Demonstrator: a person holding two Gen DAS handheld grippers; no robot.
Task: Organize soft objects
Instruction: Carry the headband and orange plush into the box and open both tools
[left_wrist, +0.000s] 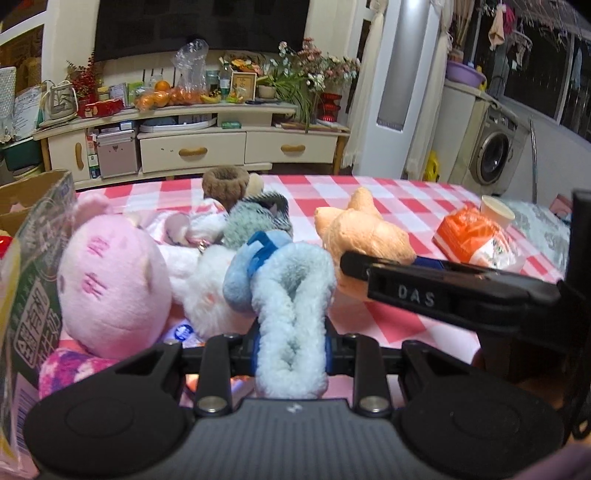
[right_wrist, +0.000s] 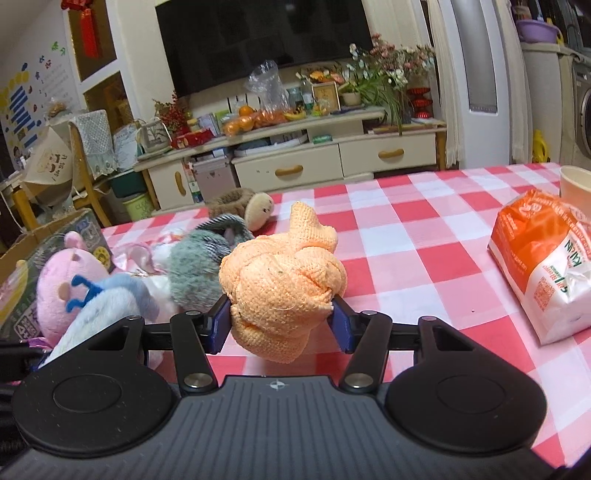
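Left tool (left_wrist: 291, 347) pinching pale-blue plush (left_wrist: 291, 310); right tool (right_wrist: 282, 321) pinching orange knit toy (right_wrist: 284, 291).

Orange knitted toy (right_wrist: 282, 291); pale-blue fluffy toy (left_wrist: 291, 314); pink plush (left_wrist: 110, 280); red-white checked tablecloth (right_wrist: 424, 229)

Red-and-white checked tablecloth (right_wrist: 399, 236) over table. At left: cardboard box (left_wrist: 26, 206), beside it heap of plush toys (left_wrist: 122, 273). Far edge: brown plush ring (left_wrist: 225, 184). At right: orange-white packet (right_wrist: 543, 273), paper cup (right_wrist: 576, 184) just behind.
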